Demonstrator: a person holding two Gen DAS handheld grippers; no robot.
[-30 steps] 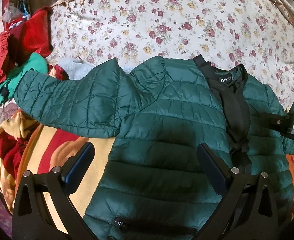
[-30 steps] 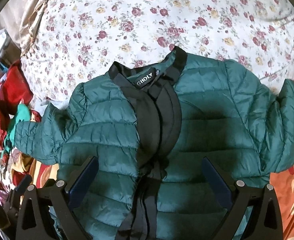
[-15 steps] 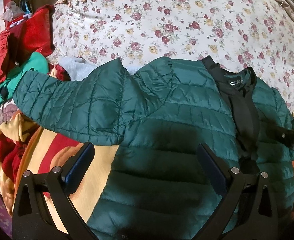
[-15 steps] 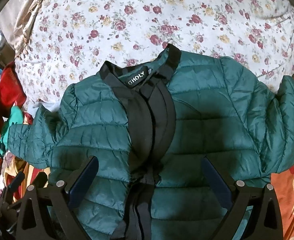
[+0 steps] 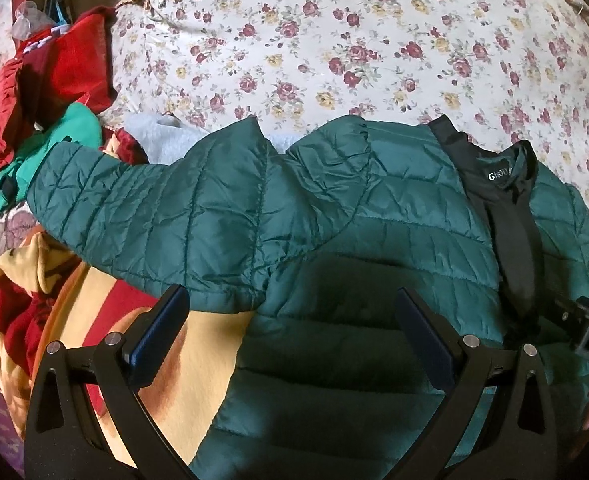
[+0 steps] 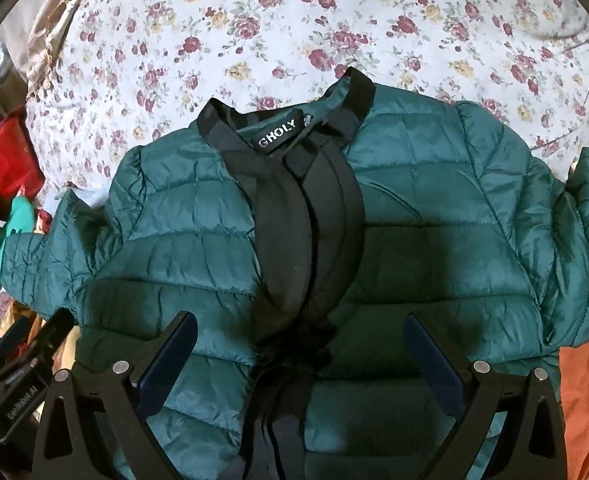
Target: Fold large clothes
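One green quilted jacket (image 6: 434,248) lies front-up on the floral bedsheet (image 6: 294,20), its two sleeves spread. Two grippers, left gripper (image 5: 294,332) and right gripper (image 6: 300,356), hover over it, jaws wide, holding nothing.

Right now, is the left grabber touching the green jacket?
Cannot tell. In the left wrist view the open left gripper hangs over the green jacket, casting a shadow, but no clear contact or gap shows.

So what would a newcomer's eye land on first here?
A dark green quilted jacket lies spread front-up on a floral bedsheet, its black collar label facing up. Both open grippers, left and right, hover over it. A red clothes heap sits left.
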